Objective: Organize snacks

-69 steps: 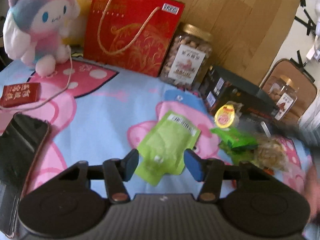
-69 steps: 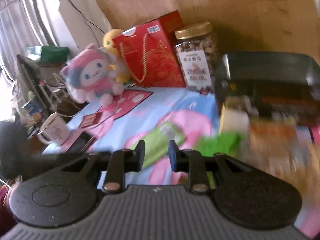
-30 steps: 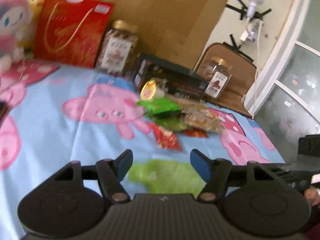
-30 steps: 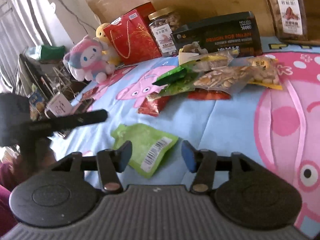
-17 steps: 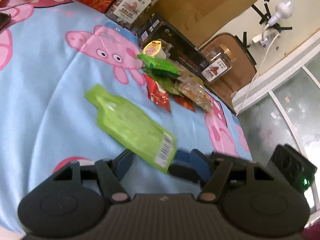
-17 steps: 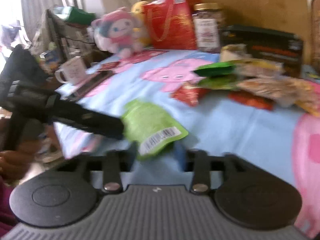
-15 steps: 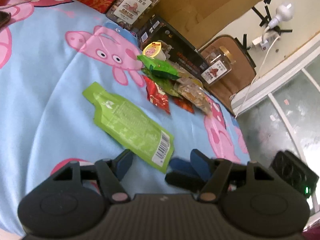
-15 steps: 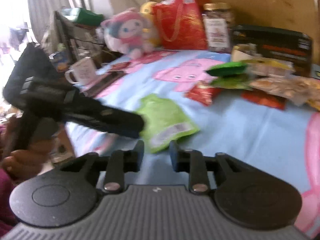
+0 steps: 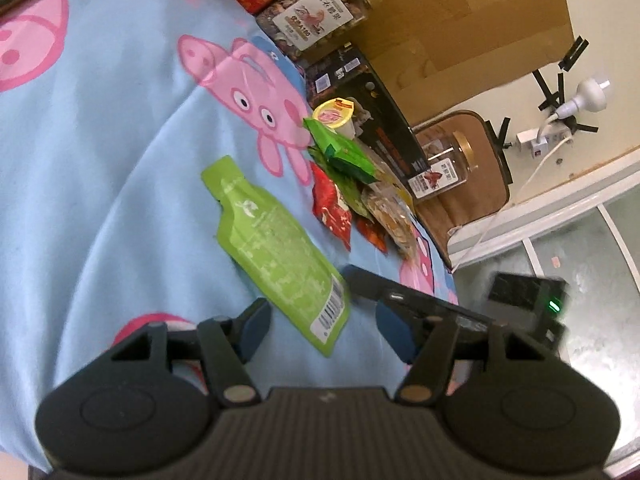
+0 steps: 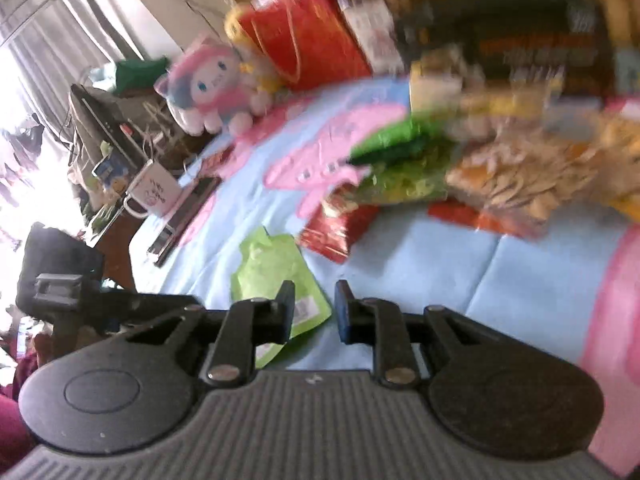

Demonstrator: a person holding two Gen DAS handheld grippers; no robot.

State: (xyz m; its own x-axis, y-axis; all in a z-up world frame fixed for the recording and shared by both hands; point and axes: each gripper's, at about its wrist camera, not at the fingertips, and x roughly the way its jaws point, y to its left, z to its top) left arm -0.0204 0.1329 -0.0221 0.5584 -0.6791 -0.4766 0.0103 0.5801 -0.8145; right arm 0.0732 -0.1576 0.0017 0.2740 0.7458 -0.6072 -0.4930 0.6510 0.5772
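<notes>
A light-blue cloth printed with pink cartoon pigs [image 9: 120, 128] covers the surface. A wooden board [image 9: 460, 20] leans against a cream wall [image 9: 600, 8], where a white plug and cable [image 9: 576, 100] hang. A white-framed glass door [image 9: 580, 248] stands beside it. Pale curtains [image 10: 60, 20] hang by a bright window [image 10: 16, 128].

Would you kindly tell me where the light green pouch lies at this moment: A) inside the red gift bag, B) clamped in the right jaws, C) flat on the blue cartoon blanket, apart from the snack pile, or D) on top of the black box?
C: the light green pouch lies flat on the blue blanket, apart from the snack pile, no jaws touching it.
</notes>
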